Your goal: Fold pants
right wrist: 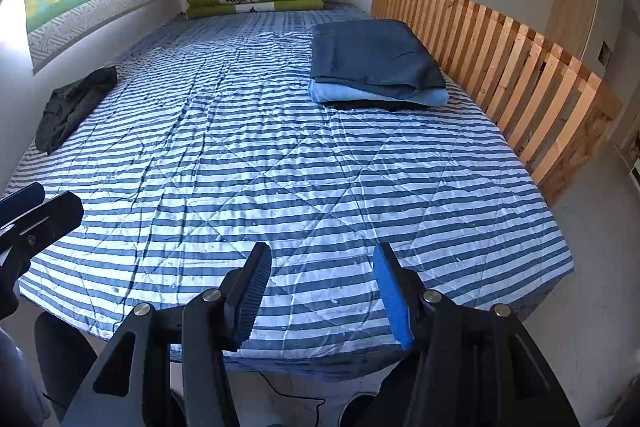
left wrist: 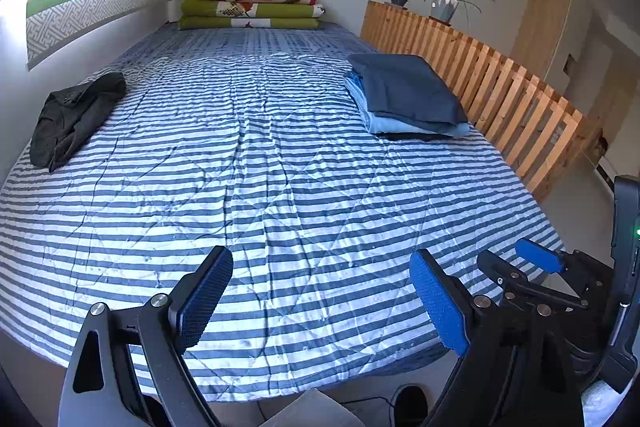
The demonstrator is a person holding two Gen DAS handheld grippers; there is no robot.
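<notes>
Dark pants (left wrist: 76,121) lie crumpled in a heap at the far left edge of the bed (left wrist: 280,211), close against the wall. Not folded yet; my read is they're the next item, parked there out of the work zone.

Folded stack (right wrist: 376,63) (dark blue on top, light blue under it, something dark at the bottom) sits on the right side, near the wooden slat rail (right wrist: 520,67). Probably the done pile, kept clear of the middle.

Centre of the striped cover is bare, which gives open room to spread the pants flat. Near edge of the bed is just beyond both tools; floor and a cable lie beyond it.

Left gripper (left wrist: 320,303): jaws spread wide, nothing between. Right gripper (right wrist: 320,299): jaws partly apart, also holding nothing. Both hover over the near edge, side by side, well apart from the pants.

Reach to the heap goes diagonally left; wall limits approach from that side.
</notes>
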